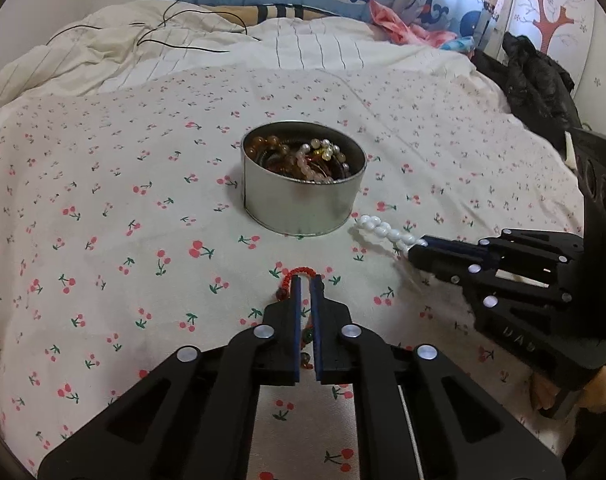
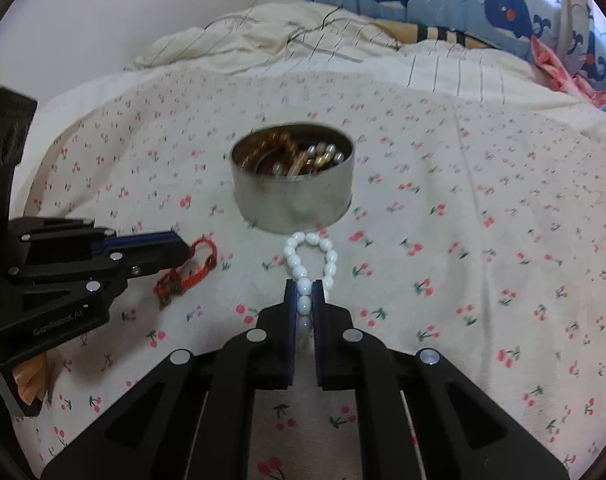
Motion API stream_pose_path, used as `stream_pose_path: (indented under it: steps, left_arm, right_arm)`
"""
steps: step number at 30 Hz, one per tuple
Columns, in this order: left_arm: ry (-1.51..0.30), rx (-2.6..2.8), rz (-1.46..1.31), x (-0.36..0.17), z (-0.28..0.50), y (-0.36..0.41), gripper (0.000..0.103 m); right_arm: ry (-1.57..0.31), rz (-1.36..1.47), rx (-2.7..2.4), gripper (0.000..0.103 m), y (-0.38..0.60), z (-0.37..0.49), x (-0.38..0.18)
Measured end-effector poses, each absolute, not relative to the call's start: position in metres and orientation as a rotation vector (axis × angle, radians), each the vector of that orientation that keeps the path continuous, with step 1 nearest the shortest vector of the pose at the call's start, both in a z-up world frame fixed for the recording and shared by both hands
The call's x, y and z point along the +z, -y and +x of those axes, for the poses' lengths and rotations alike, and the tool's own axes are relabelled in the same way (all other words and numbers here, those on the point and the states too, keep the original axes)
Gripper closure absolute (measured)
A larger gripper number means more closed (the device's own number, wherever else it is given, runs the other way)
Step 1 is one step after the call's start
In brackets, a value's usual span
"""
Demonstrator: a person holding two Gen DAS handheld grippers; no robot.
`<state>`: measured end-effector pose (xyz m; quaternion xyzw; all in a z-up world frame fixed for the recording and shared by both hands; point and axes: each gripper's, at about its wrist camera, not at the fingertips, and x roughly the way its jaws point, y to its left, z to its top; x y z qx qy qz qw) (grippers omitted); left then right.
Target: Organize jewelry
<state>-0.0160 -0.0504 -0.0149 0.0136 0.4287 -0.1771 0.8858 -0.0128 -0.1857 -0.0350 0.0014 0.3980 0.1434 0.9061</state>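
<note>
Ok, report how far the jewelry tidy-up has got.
Done: the tin already holds several beaded pieces. In hand: left gripper shut on the red cord bracelet, right gripper shut on the white bead bracelet. Left: both still need dropping into the tin.

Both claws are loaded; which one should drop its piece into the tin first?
Probably the right claw. Its white bead bracelet already loops up close to the tin, straight ahead. The left claw, shut on the red cord bracelet, sits farther back from the tin.
</note>
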Motion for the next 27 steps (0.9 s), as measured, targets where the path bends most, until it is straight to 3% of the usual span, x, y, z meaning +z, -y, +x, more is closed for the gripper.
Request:
stream_pose_path:
  steps: [10,14,15,17,19,20,22,23,24,26,27]
  left_arm:
    - [-0.838,-0.402,-0.035,0.01,-0.016,0.044,0.1]
    - [-0.947,-0.379,-0.039,-0.009,-0.008,0.039,0.1]
    - [-0.966,-0.37,-0.043,-0.014,-0.008,0.038,0.097]
    - [-1.006,-0.372,-0.036,-0.024,-0.007,0.041,0.078]
    - [-1.006,-0.332,-0.01,-0.03,-0.007,0.044,0.042]
    - [-1.006,-0.323,-0.008,-0.033,-0.007,0.045,0.038]
    - [-1.026,-0.331,-0.005,-0.038,-0.005,0.048,0.028]
    - [-1.026,-0.334,0.004,-0.04,-0.005,0.05,0.027]
    - [-1.025,-0.335,0.019,-0.041,-0.005,0.053,0.025]
    - [-1.023,-0.345,0.038,-0.044,-0.006,0.056,0.026]
    - [-1.025,-0.343,0.039,-0.045,-0.006,0.056,0.036]
  right_arm:
    - [-0.718,0.047,0.285,0.095,0.199,-0.019,-0.004]
    - [-0.722,0.047,0.286,0.095,0.199,-0.018,-0.003]
    - [-0.724,0.045,0.287,0.095,0.199,-0.019,-0.004]
    - [-0.752,0.049,0.299,0.095,0.197,-0.017,-0.008]
    - [-0.777,0.048,0.296,0.094,0.196,-0.015,-0.015]
    - [-0.81,0.054,0.305,0.094,0.196,-0.012,-0.019]
    - [-0.853,0.085,0.319,0.084,0.198,-0.009,-0.028]
    - [-0.862,0.092,0.308,0.054,0.199,-0.008,-0.031]
    - [-0.861,0.093,0.304,0.034,0.199,-0.008,-0.032]
    - [-0.873,0.075,0.296,0.033,0.197,-0.007,-0.036]
    - [-0.882,0.065,0.292,0.033,0.195,-0.005,-0.039]
